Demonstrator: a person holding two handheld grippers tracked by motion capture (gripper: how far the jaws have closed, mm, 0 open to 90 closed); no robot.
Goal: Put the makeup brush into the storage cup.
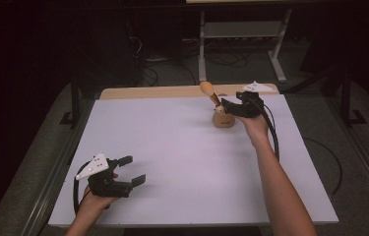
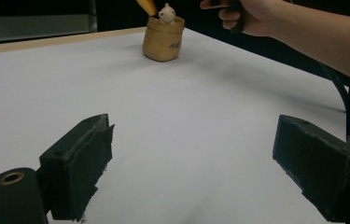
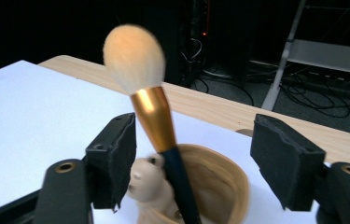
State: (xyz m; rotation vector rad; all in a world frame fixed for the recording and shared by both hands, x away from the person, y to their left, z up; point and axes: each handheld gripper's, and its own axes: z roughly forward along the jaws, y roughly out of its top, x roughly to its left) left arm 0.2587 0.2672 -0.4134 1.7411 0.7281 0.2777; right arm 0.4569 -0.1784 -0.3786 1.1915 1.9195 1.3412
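Observation:
A makeup brush (image 3: 150, 112) with a pale fluffy head, a gold ferrule and a dark handle stands tilted in a small tan cup (image 3: 221, 186). A little cream animal figure (image 3: 148, 184) sits at the cup's rim. My right gripper (image 3: 196, 140) is open around the brush, whose ferrule is close to the left jaw and well away from the right one. From above, the cup (image 1: 223, 119) is at the far right of the white board, with my right gripper (image 1: 229, 105) over it. Near the front left, my left gripper (image 1: 133, 169) is open, with nothing between its jaws.
The white board (image 1: 172, 147) lies on a wooden table whose far edge (image 1: 172, 92) shows. Behind it stand a table frame (image 1: 241, 29) and loose cables on the floor. In the left gripper view the cup (image 2: 163, 44) stands far off, under the other hand (image 2: 242, 16).

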